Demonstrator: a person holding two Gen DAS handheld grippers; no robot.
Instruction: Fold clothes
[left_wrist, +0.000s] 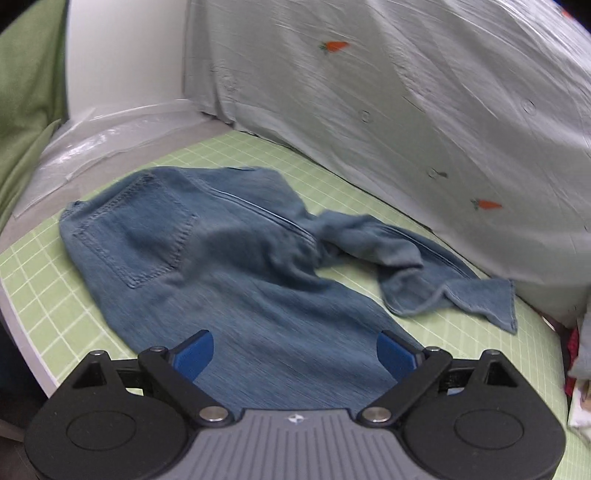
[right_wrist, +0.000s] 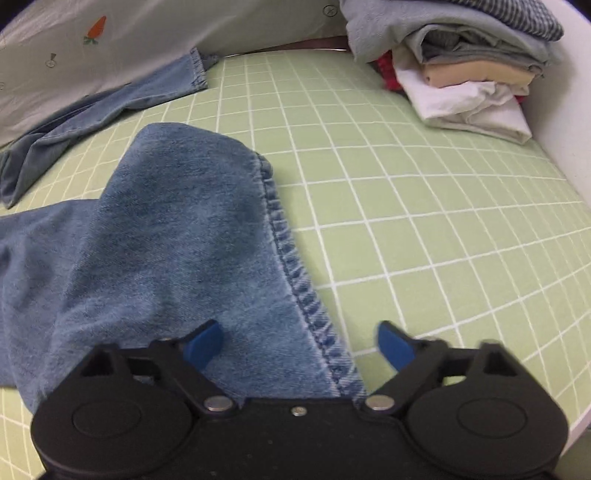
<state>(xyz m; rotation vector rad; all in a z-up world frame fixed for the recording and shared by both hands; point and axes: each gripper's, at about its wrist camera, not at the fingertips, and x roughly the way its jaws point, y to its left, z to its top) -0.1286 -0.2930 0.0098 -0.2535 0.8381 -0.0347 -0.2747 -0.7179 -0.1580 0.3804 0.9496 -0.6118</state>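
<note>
A pair of blue jeans (left_wrist: 207, 251) lies on the green checked mat (left_wrist: 44, 295), back pocket up at the left, one leg twisted off to the right. My left gripper (left_wrist: 295, 352) is open, its blue pads wide apart just above the near leg. In the right wrist view the hemmed end of that leg (right_wrist: 192, 236) lies under my right gripper (right_wrist: 299, 345), which is open over the stitched hem. The other leg (right_wrist: 110, 99) lies at the far left.
A pale sheet with carrot prints (left_wrist: 424, 110) hangs along the back of the mat. A stack of folded clothes (right_wrist: 469, 74) sits at the far right corner. Clear plastic (left_wrist: 92, 140) and a green cloth (left_wrist: 26, 92) lie at the far left.
</note>
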